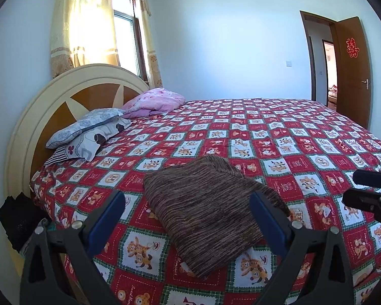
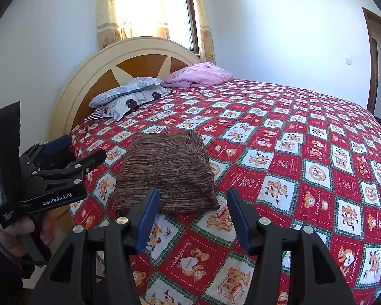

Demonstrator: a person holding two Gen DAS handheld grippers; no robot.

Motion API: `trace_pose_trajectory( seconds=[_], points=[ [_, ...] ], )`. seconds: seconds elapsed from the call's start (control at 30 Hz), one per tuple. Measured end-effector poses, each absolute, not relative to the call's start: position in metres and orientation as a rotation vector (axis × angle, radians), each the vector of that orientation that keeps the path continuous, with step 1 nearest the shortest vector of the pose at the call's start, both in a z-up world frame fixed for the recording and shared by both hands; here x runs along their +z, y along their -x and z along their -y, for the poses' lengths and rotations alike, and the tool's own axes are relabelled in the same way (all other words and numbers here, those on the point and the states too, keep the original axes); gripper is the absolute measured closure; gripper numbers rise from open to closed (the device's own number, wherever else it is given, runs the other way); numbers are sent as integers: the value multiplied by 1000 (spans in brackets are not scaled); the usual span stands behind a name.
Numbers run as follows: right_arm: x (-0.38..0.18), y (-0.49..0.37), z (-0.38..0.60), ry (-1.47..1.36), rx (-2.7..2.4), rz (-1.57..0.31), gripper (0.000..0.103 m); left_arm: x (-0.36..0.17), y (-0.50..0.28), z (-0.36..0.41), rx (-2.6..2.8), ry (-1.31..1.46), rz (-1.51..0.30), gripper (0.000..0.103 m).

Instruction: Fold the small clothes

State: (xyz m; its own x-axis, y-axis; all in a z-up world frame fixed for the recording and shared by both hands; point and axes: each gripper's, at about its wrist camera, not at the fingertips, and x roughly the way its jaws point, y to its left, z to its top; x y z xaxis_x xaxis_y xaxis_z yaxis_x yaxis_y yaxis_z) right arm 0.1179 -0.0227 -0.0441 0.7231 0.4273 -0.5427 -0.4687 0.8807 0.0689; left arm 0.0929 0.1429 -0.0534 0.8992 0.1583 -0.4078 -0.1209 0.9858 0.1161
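A brown striped knit garment (image 1: 205, 208) lies folded into a compact rectangle near the front edge of the bed; it also shows in the right wrist view (image 2: 167, 172). My left gripper (image 1: 188, 208) is open and empty, its blue-padded fingers held above the garment on either side. It appears from the side in the right wrist view (image 2: 86, 150). My right gripper (image 2: 193, 203) is open and empty, just in front of the garment's near right corner. Its fingertips show at the right edge of the left wrist view (image 1: 363, 188).
The bed has a red checkered cartoon bedspread (image 1: 279, 142). Pillows (image 1: 89, 129) and a pink quilt (image 1: 155, 100) lie by the round headboard (image 1: 38, 106). A curtained window (image 1: 124, 25) is behind it. An open wooden door (image 1: 353, 71) is at the right.
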Motion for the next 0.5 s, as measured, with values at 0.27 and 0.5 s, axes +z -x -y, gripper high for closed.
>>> trace_pose_trajectory(
  seconds=[0.27, 0.5],
  points=[
    [-45, -116, 22, 80, 498, -581, 46, -53, -92, -143, 145, -88, -429, 2],
    [-45, -115, 21, 81, 498, -581, 45, -53, -92, -143, 145, -89, -431, 2]
  ],
)
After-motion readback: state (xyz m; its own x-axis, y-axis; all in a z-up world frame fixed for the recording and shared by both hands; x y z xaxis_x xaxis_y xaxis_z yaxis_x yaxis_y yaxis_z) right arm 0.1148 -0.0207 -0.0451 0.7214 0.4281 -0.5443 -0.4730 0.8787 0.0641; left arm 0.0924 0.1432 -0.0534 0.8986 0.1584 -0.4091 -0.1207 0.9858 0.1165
